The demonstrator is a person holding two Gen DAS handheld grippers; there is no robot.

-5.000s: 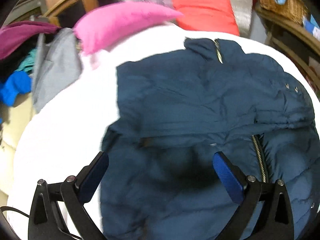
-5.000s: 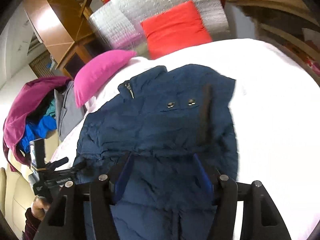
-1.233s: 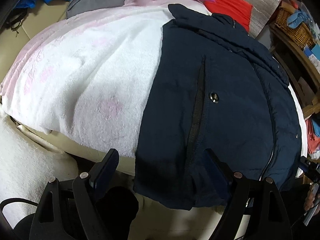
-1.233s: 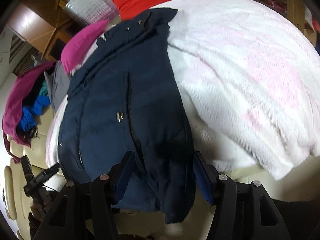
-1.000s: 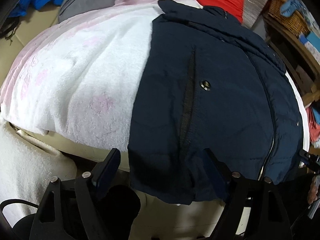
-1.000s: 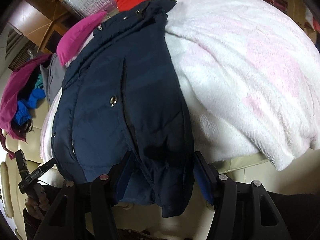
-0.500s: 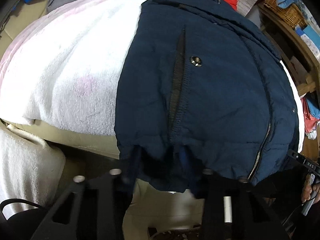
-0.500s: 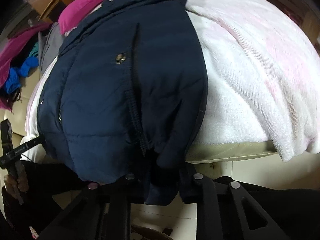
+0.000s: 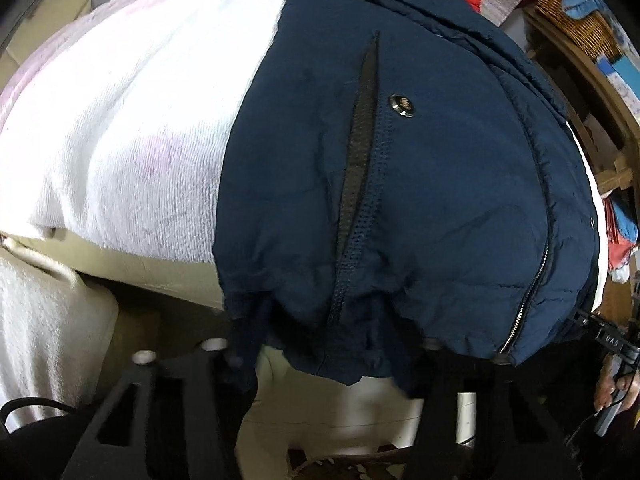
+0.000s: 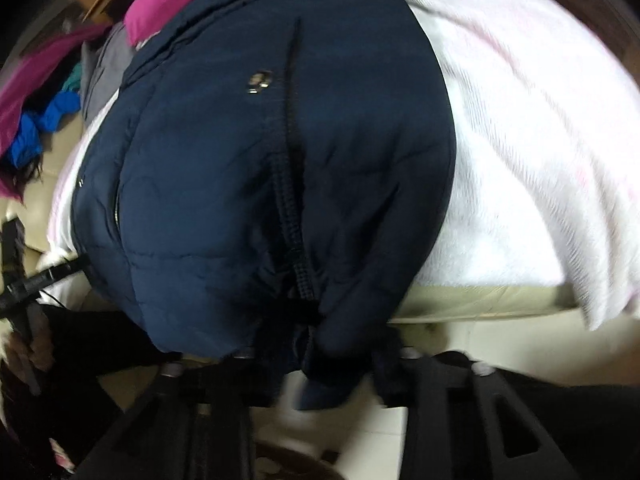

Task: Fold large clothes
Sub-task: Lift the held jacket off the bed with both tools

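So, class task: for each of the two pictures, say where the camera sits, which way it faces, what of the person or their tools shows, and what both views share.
Left wrist view: sits on the left tool, facing steeply down at the jacket hem on the white blanket; its jaws are opening around the hem, and the right tool shows at the edge.
Right wrist view: sits on the right tool, facing down at the other hem corner; jaws opening, hem between them; the left tool shows.
Shared: jacket, blanket.

Jacket hem crowds the near edge of the bed

Open white blanket (image 9: pixel 132 128) lies free on either side of the navy jacket (image 9: pixel 420 184); a pink pillow (image 10: pixel 168 4), a clothes pile (image 10: pixel 48 116) and a wooden shelf (image 9: pixel 592 92) hem in the far edges.
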